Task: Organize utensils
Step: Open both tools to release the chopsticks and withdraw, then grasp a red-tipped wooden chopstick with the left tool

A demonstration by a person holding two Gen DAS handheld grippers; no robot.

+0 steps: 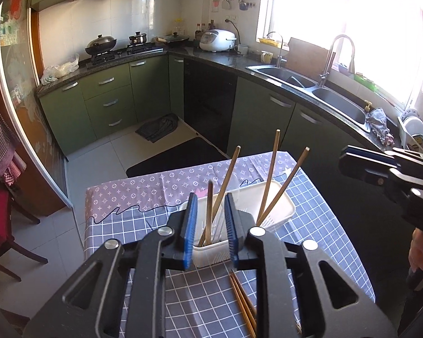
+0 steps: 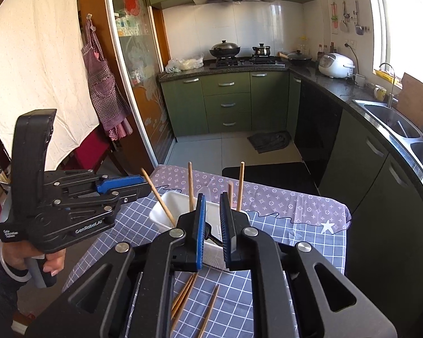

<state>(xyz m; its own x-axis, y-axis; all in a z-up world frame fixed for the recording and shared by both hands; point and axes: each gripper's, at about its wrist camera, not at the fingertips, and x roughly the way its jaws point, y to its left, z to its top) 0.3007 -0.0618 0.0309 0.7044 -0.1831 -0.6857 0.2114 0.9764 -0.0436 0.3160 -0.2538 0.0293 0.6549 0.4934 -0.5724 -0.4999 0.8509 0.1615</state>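
Both tongs, left [image 1: 211, 222] and right [image 2: 213, 222], hang slightly apart and empty over the white basket [image 1: 279, 207] where chopsticks [image 1: 270, 174] stand sorted, loose chopsticks [image 2: 208, 309] waiting on the surface [image 2: 296, 236]

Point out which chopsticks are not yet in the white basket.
The loose chopsticks lying flat on the checked tablecloth, nearer than the white basket; the others stand upright in it.

Strong daylight pours through the window [image 1: 352, 22], which is blown out to white glare. Both fisheye views bend straight lines at the edges. The centre stays sharp.
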